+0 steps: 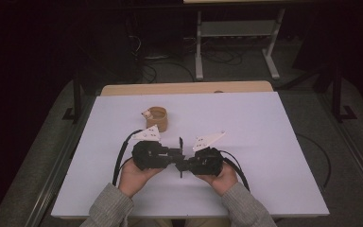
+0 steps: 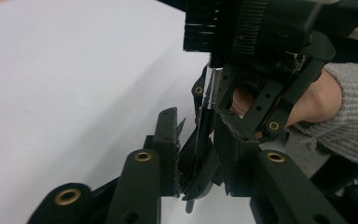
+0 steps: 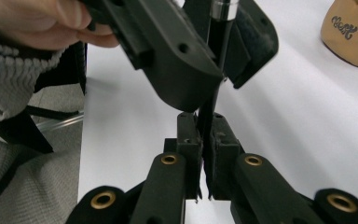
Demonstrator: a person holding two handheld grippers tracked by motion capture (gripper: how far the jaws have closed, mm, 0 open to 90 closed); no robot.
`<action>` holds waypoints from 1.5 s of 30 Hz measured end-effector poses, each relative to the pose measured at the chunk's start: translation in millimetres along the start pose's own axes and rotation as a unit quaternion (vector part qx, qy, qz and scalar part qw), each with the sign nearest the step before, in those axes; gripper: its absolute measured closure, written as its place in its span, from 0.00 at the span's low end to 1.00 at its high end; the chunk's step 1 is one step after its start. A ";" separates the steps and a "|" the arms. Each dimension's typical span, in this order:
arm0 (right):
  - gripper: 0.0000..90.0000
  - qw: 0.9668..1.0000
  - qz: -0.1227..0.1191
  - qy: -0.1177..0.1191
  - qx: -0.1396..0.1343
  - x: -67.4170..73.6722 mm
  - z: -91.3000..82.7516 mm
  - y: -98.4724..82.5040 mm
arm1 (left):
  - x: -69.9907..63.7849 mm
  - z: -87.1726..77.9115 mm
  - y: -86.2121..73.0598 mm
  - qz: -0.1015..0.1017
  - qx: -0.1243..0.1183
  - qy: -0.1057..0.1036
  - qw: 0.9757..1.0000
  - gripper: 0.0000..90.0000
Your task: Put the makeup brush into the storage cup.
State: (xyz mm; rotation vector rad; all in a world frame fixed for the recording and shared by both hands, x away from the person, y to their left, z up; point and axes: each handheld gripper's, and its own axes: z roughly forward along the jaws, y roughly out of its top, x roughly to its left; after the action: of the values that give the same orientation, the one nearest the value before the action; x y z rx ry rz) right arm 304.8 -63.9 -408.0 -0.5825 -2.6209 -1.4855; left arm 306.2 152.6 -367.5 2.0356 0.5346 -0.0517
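At mid-surface [image 1: 264, 142] | thin black pen [image 1: 180, 158] upright between 2 grippers | right gripper [image 3: 204, 154] jaws clamped on it | left gripper [image 2: 196, 154] jaws slack around it | judged light, stiff, slippery; grip barrel mid-length.

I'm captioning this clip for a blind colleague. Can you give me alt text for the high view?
A person's two hands bring the left claw and right claw together on a thin black pen above a white table. A tan tape roll stands behind them.
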 end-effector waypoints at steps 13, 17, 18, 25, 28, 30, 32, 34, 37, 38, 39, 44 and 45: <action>0.71 1.000 -0.010 -0.020 0.019 0.7 -1.1 -1.9 | -2.2 0.0 3.6 0.018 0.010 0.004 1.000 0.95; 0.61 0.999 -0.004 -0.026 0.022 -0.3 -4.7 -4.0 | -0.5 -4.1 3.9 0.018 0.013 0.014 1.000 0.95; 0.61 0.999 -0.003 -0.026 0.023 -0.6 -6.0 -4.5 | -0.2 -5.1 3.9 0.019 0.014 0.016 1.000 0.95; 0.55 0.999 0.010 -0.036 0.013 -4.0 -17.1 -12.2 | -0.1 -12.0 4.6 0.020 0.020 0.023 0.999 0.95; 0.50 0.999 0.021 -0.048 0.007 -6.7 -24.6 -17.1 | -0.1 -15.5 5.6 0.024 0.019 0.026 0.999 0.95; 0.49 0.998 0.028 -0.053 0.004 -9.7 -30.9 -21.7 | 0.6 -17.4 6.0 0.025 0.020 0.026 0.999 0.95; 0.49 0.998 0.039 -0.057 0.002 -12.6 -37.3 -25.9 | 2.1 -18.7 6.4 0.027 0.023 0.027 0.999 0.95; 0.48 0.997 0.041 -0.063 -0.002 -14.2 -44.0 -29.8 | 4.2 -18.9 6.7 0.026 0.027 0.029 0.999 0.95; 0.47 0.996 0.048 -0.071 -0.010 -16.4 -52.4 -35.2 | 7.4 -17.6 7.6 0.023 0.028 0.031 0.999 0.95; 0.46 0.996 0.054 -0.073 -0.010 -16.3 -55.0 -36.8 | 8.2 -17.1 7.9 0.021 0.029 0.032 0.999 0.95; 0.46 0.996 0.056 -0.073 -0.009 -16.5 -57.3 -38.2 | 9.2 -16.4 8.0 0.018 0.027 0.031 0.999 0.95; 0.42 0.994 0.059 -0.088 -0.011 -17.0 -68.7 -45.7 | 13.2 -15.8 9.6 0.012 0.032 0.036 0.999 0.95; 0.41 0.994 0.062 -0.091 -0.012 -17.2 -71.3 -47.3 | 14.3 -16.1 10.0 0.013 0.035 0.036 0.999 0.95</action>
State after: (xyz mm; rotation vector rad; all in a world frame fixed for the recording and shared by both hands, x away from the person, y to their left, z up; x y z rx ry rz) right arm 295.1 -150.5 -412.8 -0.9052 -2.6430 -1.4935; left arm 320.1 167.0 -354.8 2.1185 0.5586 0.0192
